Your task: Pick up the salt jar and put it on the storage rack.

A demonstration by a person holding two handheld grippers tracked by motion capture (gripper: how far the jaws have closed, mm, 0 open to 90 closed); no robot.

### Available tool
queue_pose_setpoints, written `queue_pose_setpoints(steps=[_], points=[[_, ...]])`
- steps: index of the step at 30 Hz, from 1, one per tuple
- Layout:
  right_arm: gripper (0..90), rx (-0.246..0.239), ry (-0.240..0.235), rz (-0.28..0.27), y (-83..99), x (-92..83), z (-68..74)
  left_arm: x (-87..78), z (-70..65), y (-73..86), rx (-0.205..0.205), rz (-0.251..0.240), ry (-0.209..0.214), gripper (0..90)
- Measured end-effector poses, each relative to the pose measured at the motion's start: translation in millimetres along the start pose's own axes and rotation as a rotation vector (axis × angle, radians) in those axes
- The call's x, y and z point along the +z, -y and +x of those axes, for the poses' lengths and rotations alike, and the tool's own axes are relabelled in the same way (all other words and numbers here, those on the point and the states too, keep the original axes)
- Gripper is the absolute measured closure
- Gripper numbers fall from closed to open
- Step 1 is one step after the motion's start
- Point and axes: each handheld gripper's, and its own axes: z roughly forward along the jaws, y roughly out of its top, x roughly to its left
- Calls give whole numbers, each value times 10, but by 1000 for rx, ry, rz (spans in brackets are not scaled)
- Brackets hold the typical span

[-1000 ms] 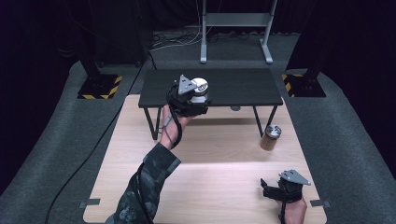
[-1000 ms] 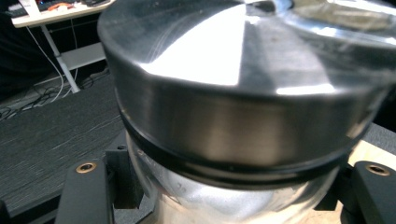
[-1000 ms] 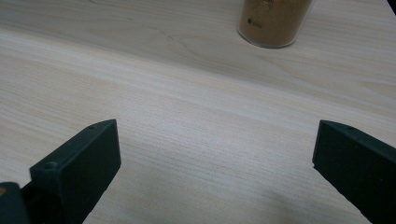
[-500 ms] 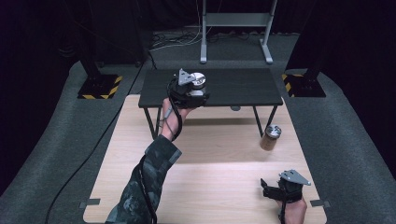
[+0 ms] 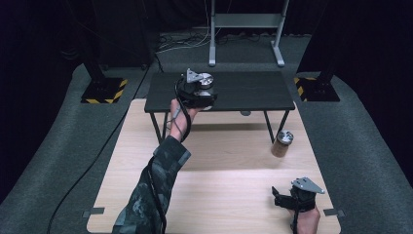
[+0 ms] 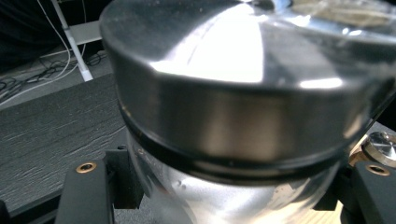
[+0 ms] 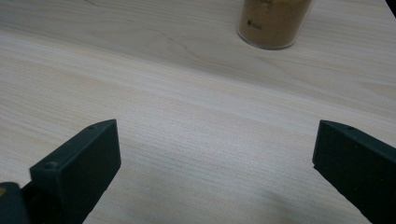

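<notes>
Left gripper (image 5: 197,92), upper centre of the high view, has its fingers clamped on a clear glass jar with a round brushed-steel lid (image 6: 243,93); the fingers press the glass body just under the lid's dark seal ring. The jar is held over the left part of the small black tabletop (image 5: 253,92) that stands on the far end of the pale wooden tabletop (image 5: 219,195). A camouflage sleeve (image 5: 151,195) reaches up from the bottom edge. Right gripper (image 5: 280,200), lower right, sits low over the pale wood, fingers spread wide with nothing between them. A second steel-lidded jar of brown powder (image 5: 282,143) stands upright at right centre, ahead of the right gripper and well apart from it.
</notes>
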Motion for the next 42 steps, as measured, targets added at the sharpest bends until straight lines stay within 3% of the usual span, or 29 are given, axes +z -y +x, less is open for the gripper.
queue_pose_setpoints(steps=[18,30,32,34,35,37,42], points=[[0,2,-2,-3,6,-3,-5,81,-23,34,-18,-23,-20,309],[0,0,-2,-2,4,-3,-5,70,-43,-16,-17,-2,-26,305],[0,1,-2,-4,8,-4,-4,50,-88,-52,-5,14,-40,122],[0,0,-2,-3,5,-3,-5,-12,-218,-69,18,24,-96,28],[0,0,-2,-3,5,-3,-5,-12,-218,-69,18,24,-96,2],[0,0,-2,-2,5,-3,-3,-115,-286,-14,28,19,-128,0],[0,-2,0,-1,1,-1,0,-284,-302,107,33,35,-140,0]])
